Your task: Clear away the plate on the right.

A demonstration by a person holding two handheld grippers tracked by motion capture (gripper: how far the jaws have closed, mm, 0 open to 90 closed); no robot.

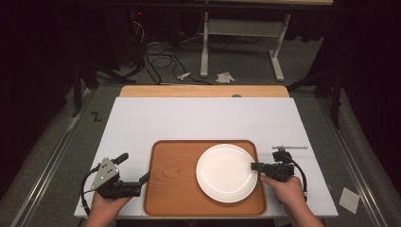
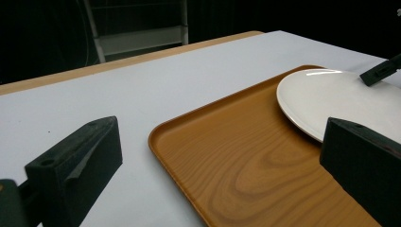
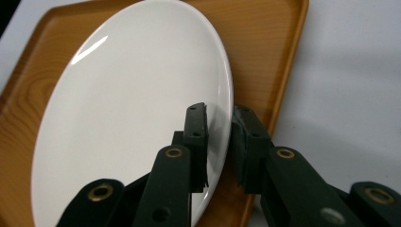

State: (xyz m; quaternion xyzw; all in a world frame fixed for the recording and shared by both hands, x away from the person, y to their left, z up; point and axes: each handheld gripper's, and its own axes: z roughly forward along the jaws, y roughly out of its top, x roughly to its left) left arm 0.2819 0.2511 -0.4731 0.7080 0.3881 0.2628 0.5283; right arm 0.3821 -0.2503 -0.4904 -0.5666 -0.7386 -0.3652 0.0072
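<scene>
Plate [image 1: 227, 172] sits flat in the wooden tray [image 1: 172, 189], right half of it, rim reaching the tray's 3 o'clock edge. Tray is at the near centre of the white table [image 1: 198, 118].

Right gripper [image 1: 255, 166] comes in from the plate's 3 o'clock, jaws straddling the rim: in the right gripper view one pad is above the plate face and the other below, outside the rim [image 3: 230, 101]. There is a thin gap on each side, so I read it as loosely around the rim rather than clamped. No firm pinch; whether the pads graze the rim I cannot tell.

Left gripper [image 1: 135, 166] is parked on the table at the tray's 9 o'clock, jaws spread wide, nothing between them. In the left gripper view one jaw hangs over the table, the other over the tray's corner, touching neither as far as I can see.

A thin metal tool [image 1: 289, 148] lies on the table at about 1 o'clock from the right gripper, apart from it.

Progress, my read: plate is on the tray, so placement looks done or nearly so. Left: right jaws clear the rim and back off toward 3 o'clock. If instead it's a pickup, the grip isn't made yet
</scene>
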